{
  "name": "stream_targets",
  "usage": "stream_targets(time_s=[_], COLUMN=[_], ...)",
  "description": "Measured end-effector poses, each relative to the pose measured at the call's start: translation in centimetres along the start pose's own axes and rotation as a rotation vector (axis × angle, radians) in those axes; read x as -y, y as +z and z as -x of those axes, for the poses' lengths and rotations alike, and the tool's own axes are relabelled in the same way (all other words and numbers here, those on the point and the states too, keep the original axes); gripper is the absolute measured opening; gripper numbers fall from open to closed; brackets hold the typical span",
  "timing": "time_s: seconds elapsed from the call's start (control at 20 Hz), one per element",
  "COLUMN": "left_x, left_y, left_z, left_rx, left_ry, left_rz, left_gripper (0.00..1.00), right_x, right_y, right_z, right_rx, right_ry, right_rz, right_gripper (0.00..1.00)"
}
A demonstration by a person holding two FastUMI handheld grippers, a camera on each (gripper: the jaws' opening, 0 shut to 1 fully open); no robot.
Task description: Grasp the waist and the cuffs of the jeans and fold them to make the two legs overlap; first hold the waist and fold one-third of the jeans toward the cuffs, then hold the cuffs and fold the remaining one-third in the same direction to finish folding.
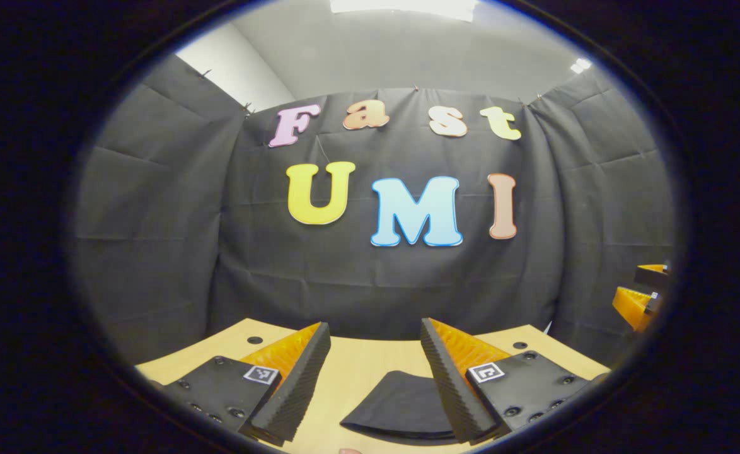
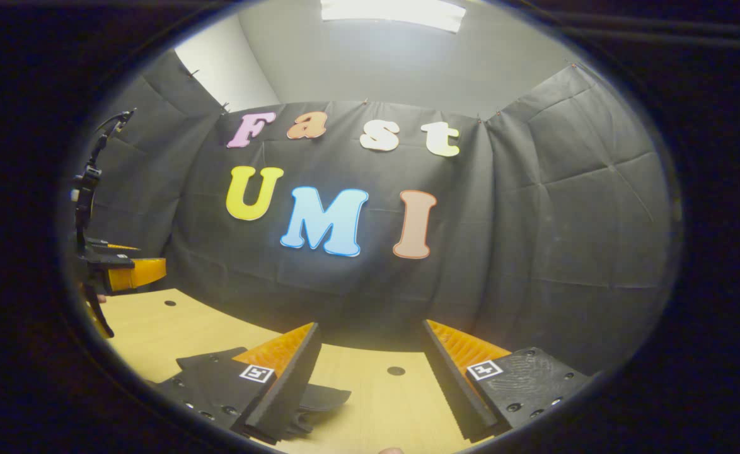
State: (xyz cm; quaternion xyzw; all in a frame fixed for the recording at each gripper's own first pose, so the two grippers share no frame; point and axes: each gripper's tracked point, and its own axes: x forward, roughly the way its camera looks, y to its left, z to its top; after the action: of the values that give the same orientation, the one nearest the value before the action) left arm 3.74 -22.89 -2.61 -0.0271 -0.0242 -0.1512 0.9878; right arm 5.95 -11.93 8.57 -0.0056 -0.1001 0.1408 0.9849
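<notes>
a black cloth wall closes the booth behind a pale wooden table [image 1: 364,372] with small dark holes in it. i hold both grippers up over its near side, looking level at the wall.

my left gripper [image 1: 375,384] has its jaws wide apart and holds nothing. between them, low and just ahead, lies a dark rounded end of the jeans [image 1: 401,403] flat on the table, nearer the right-hand finger. off at the right edge of this view the other gripper shows.

my right gripper [image 2: 370,391] is likewise spread wide and empty. here the jeans [image 2: 319,398] lie to my lower left, passing behind the left-hand finger, with bare wood between the fingers. the left gripper [image 2: 127,274] hangs far off to the left.

so the cloth sits below and between my two grippers, the left one nearer to it. i judge its long axis runs roughly side to side, but too little shows to tell waist from cuffs. the fold has not begun; both grippers must drop to the cloth.
</notes>
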Motion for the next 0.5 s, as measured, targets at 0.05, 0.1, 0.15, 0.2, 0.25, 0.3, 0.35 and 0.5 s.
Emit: stream_targets(time_s=[0.05,0.1,0.15,0.2,0.25,0.3,0.35,0.5], left_x=[0.1,-0.3,-0.6,-0.9,-1.2,-1.4,-1.4,-1.7], left_y=[-0.4,-0.8,-0.9,-0.7,-0.4,0.0,0.3,0.6], left_z=[0.3,0.6,0.8,1.2,1.4,1.8,1.9,2.3], left_rx=[-0.008,-0.022,-0.029,-0.032,-0.026,-0.016,-0.006,0.002], left_ry=[0.013,0.034,0.049,0.065,0.079,0.089,0.095,0.103], left_rz=[0.018,0.035,0.047,0.052,0.053,0.054,0.056,0.048], left_gripper=[0.93,0.93,0.93,0.93,0.93,0.93,0.93,0.89], right_x=[0.2,0.4,0.4,0.4,0.5,0.7,1.3,2.8], right_y=[0.3,0.2,0.1,0.0,-0.2,-0.4,-0.6,-0.6], right_z=[0.0,0.0,0.0,0.1,0.0,-0.1,-0.3,-0.2], right_rx=[0.014,0.018,0.017,0.014,0.012,0.008,0.004,0.015], right_ry=[0.006,0.015,0.026,0.039,0.048,0.050,0.042,0.017], right_rz=[0.008,0.006,-0.009,-0.032,-0.050,-0.056,-0.052,-0.047], right_gripper=[0.94,0.94,0.95,0.94,0.94,0.94,0.94,0.94])
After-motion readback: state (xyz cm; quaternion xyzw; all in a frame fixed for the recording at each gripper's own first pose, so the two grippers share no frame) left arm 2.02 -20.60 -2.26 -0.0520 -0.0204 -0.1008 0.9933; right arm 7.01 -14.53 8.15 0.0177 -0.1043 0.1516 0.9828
